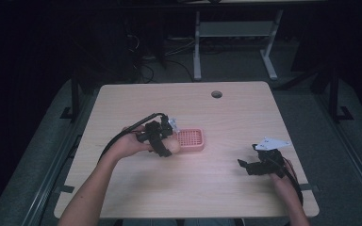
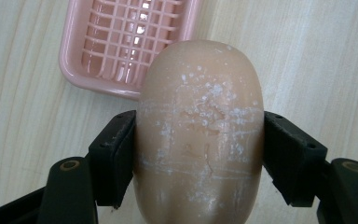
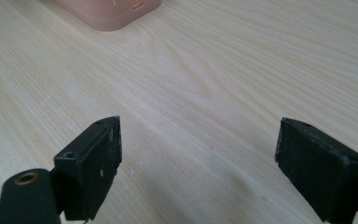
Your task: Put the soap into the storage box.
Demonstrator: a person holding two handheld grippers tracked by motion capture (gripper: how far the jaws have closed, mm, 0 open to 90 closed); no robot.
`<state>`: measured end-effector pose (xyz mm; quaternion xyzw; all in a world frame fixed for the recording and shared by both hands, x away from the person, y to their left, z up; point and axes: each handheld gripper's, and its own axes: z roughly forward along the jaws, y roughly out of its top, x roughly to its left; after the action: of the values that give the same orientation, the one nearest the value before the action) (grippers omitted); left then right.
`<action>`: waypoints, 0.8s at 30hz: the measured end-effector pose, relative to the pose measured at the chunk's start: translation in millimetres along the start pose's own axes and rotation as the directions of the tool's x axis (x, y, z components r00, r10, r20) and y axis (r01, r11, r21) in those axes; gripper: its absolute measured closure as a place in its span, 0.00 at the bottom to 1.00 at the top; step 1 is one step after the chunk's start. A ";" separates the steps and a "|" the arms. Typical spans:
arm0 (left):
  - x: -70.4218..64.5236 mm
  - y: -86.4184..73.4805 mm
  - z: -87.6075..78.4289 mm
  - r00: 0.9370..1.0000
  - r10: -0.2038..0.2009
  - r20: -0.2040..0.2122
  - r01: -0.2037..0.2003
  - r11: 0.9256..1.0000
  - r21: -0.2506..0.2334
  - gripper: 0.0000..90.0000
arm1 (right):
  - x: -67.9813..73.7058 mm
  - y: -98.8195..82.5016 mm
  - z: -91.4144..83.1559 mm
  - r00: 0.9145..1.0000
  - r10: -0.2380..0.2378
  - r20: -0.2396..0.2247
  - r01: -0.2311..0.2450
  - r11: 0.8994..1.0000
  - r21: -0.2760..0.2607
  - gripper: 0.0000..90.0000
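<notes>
High view showed your left gripper (image 1: 162, 141) clenched on the soap bar (image 1: 172, 147) beside the pink dish (image 1: 192, 140); next, you needed to lower it in; right gripper (image 1: 250, 165) released.

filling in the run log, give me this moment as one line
left hand-held gripper: shut on soap bar, beside pink soap dish | right hand-held gripper: open, empty, over table

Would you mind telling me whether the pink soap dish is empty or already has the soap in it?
Empty: the soap dish shows its bare grid, and the soap is clamped in the left gripper beside it.
</notes>
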<state>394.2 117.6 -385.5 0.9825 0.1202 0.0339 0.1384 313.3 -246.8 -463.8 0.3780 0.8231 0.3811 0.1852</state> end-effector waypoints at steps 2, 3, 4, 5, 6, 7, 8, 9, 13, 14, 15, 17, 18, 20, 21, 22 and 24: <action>0.7 2.3 -0.3 1.000 0.005 -0.004 -0.005 1.000 0.008 0.35 | 0.1 0.0 0.3 1.000 0.000 0.001 0.000 1.000 0.000 0.15; 1.2 3.5 -0.8 1.000 0.008 -0.004 -0.008 1.000 0.008 0.35 | 0.2 0.1 0.5 1.000 -0.001 0.001 0.001 1.000 0.000 0.15; 1.4 4.7 -1.5 1.000 0.009 -0.003 -0.009 1.000 0.008 0.35 | 0.3 0.1 0.7 1.000 -0.001 0.000 0.001 1.000 0.000 0.15; 1.8 6.2 -2.2 1.000 0.014 -0.004 -0.014 1.000 0.008 0.35 | 0.4 0.2 0.8 1.000 -0.002 -0.002 0.002 1.000 0.002 0.15; 2.0 7.6 -2.6 1.000 0.015 -0.005 -0.015 1.000 0.008 0.35 | 0.2 0.2 1.0 1.000 -0.005 -0.001 0.005 1.000 0.002 0.15; 2.3 8.7 -3.0 1.000 0.016 -0.006 -0.016 1.000 0.003 0.35 | 0.3 0.2 1.0 1.000 -0.004 -0.002 0.004 1.000 0.003 0.15; 3.0 9.6 -3.2 1.000 0.016 -0.002 -0.016 1.000 -0.001 0.35 | 0.3 0.2 1.1 1.000 -0.004 -0.001 0.004 1.000 0.003 0.15; 3.2 10.4 -3.2 1.000 0.017 -0.002 -0.017 1.000 0.000 0.35 | 0.2 0.2 1.0 1.000 -0.004 -0.001 0.004 1.000 0.002 0.15; 3.9 14.3 -2.3 1.000 0.025 -0.005 -0.025 1.000 0.013 0.35 | 0.7 0.2 1.4 1.000 -0.003 -0.003 0.003 1.000 0.004 0.15; 4.0 15.2 -2.4 1.000 0.023 -0.004 -0.023 1.000 0.014 0.35 | 1.1 0.3 1.2 1.000 0.000 -0.006 0.000 1.000 0.007 0.15; 4.3 16.3 -2.4 1.000 0.026 -0.005 -0.026 1.000 0.014 0.35 | 1.3 0.4 1.2 1.000 -0.002 -0.008 0.002 1.000 0.006 0.15; 5.0 18.6 -2.3 0.999 0.032 -0.004 -0.032 0.999 0.019 0.35 | 1.5 0.7 1.3 1.000 0.000 -0.008 0.000 1.000 0.005 0.15; 4.9 19.7 -1.7 1.000 0.031 -0.006 -0.030 0.999 0.019 0.35 | 1.5 0.7 1.3 1.000 0.001 -0.009 -0.001 1.000 0.005 0.15; 5.4 22.3 -0.9 0.999 0.034 -0.005 -0.034 0.999 0.017 0.35 | 1.4 0.8 1.4 1.000 -0.001 -0.009 0.001 1.000 0.004 0.15; 6.1 23.8 -0.8 0.999 0.035 -0.001 -0.035 0.999 0.017 0.35 | 1.3 0.8 1.5 1.000 -0.004 -0.009 0.004 1.000 0.003 0.15; 6.8 25.2 -0.4 0.999 0.040 -0.002 -0.040 0.999 0.021 0.35 | 1.3 0.9 1.5 1.000 -0.005 -0.009 0.005 1.000 0.002 0.15; 7.8 28.3 0.5 0.999 0.043 -0.003 -0.042 0.999 0.025 0.35 | 1.6 0.9 1.2 1.000 0.001 -0.011 -0.001 1.000 0.005 0.15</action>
<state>408.2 93.0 -377.8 0.9864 0.1000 0.0371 0.1253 313.4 -244.7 -463.9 0.3768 0.8248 0.3815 0.1794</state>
